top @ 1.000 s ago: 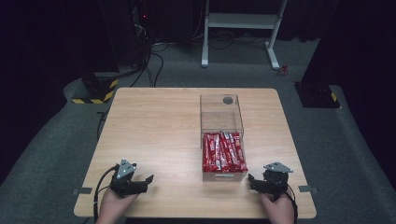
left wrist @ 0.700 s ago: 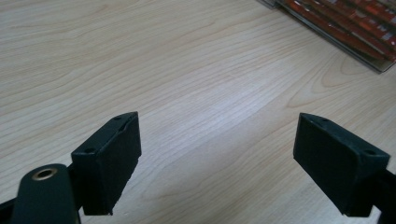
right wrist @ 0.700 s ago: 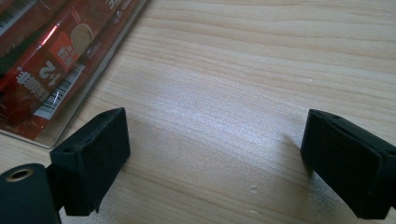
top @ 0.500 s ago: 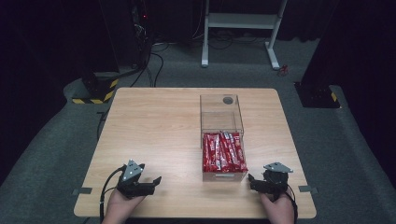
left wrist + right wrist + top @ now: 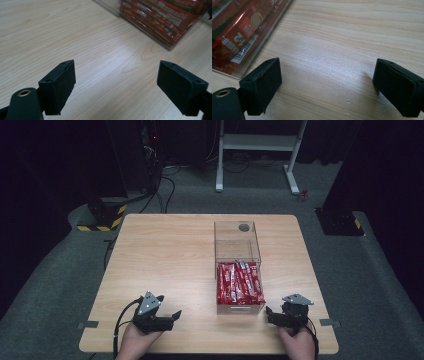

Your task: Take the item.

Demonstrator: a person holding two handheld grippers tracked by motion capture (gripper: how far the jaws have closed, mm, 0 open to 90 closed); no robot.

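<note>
A clear plastic box (image 5: 237, 242) stands right of the middle of the wooden table (image 5: 160, 260). Its near half holds several red snack packets (image 5: 240, 282) lying side by side; its far half holds no packets and has a dark round spot (image 5: 244, 227) at the back. My left gripper (image 5: 172, 319) rests at the front edge, left of the box, its jaws pointing right towards it. It is open (image 5: 123, 87) over bare wood, with the packets (image 5: 160, 17) ahead. My right gripper (image 5: 269, 316) lies just right of the box's front corner. It stands open (image 5: 327, 85), the packets (image 5: 234, 32) at its left.
Grey carpet surrounds the table. A white metal frame (image 5: 260, 142) stands on the floor behind it. A black-and-yellow striped block (image 5: 105, 215) with cables sits off the far left corner, and a black base (image 5: 340, 222) off the far right corner.
My left gripper has slid right along the front edge towards the box, jaws turned towards it. The right gripper has stayed still.
</note>
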